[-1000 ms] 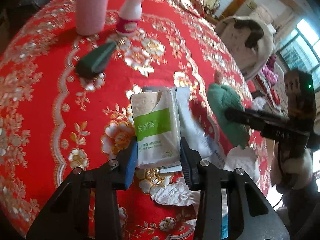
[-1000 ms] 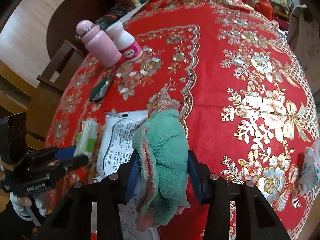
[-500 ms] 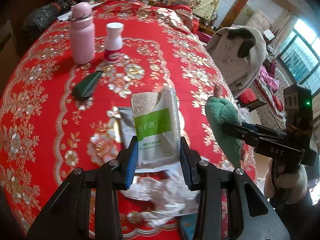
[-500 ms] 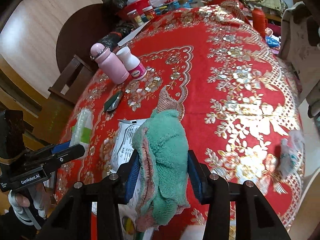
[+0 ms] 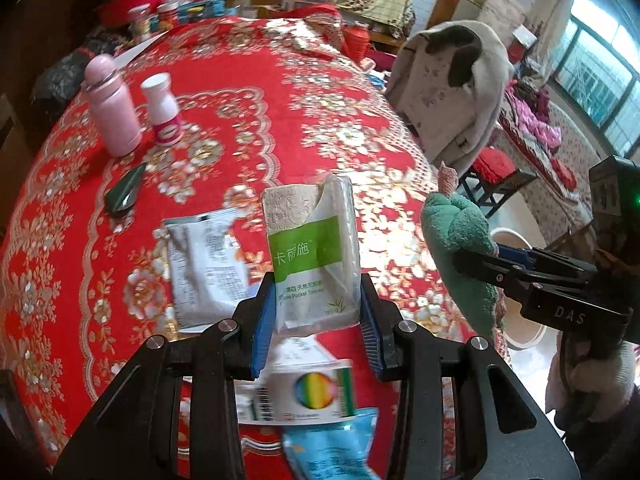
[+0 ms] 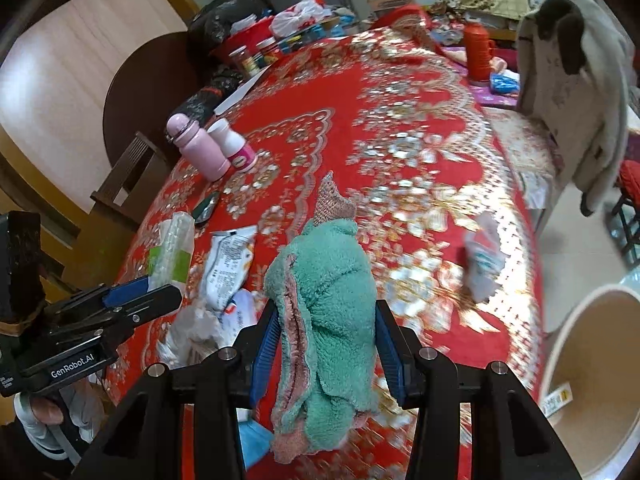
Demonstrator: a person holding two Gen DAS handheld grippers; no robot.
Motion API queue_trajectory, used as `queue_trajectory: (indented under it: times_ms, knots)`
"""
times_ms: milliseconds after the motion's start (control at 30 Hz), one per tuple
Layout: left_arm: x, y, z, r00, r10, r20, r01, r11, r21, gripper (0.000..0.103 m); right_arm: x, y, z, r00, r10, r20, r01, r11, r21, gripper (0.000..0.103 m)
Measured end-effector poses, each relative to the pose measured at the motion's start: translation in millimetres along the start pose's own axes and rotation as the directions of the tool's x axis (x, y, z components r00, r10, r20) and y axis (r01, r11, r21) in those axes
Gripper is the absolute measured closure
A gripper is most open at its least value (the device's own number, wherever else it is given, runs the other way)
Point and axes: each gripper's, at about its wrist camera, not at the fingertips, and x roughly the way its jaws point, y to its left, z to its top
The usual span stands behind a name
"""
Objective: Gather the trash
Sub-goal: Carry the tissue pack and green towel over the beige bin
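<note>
The left gripper [image 5: 316,320] had its fingers pinching a green-labelled tissue pack [image 5: 312,252], held above the red-clothed bench [image 5: 240,60]. The right gripper [image 6: 326,344] had its fingers clamped on a green fluffy cloth [image 6: 324,292], above wrappers [image 6: 228,264] lying on the bench.

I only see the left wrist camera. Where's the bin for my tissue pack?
Observer: A tan round bin stands on the floor beside the table, low right in the right wrist view.
Operator: Anything in it?
Observer: A small yellow-marked wrapper lies inside.
Operator: Any trash I miss?
Observer: A crumpled wrapper lies near the table's right edge, past the green towel in the right tool.
</note>
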Motion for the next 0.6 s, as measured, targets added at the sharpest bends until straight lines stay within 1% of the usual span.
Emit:
queue_trajectory:
  times_ms: [133, 333, 600]
  knots:
    - [3, -33, 1, 1.0, 0.008, 0.004, -0.008, 0.998, 0.056, 0.067, -18, -23, -11, 1.0, -0.02, 0.016, 0.02, 0.999, 0.034, 0.059]
    - [10, -74, 4, 1.0, 0.004, 0.001, -0.004, 0.993, 0.115, 0.067, -46, -61, -28, 0.998, -0.056, 0.039, 0.052, 0.994, 0.091, 0.059]
    - [23, -132, 8, 1.0, -0.025, -0.015, 0.027, 0.98, 0.197, 0.066, -82, -114, -50, 0.991, -0.113, 0.064, 0.1, 0.979, 0.18, 0.059]
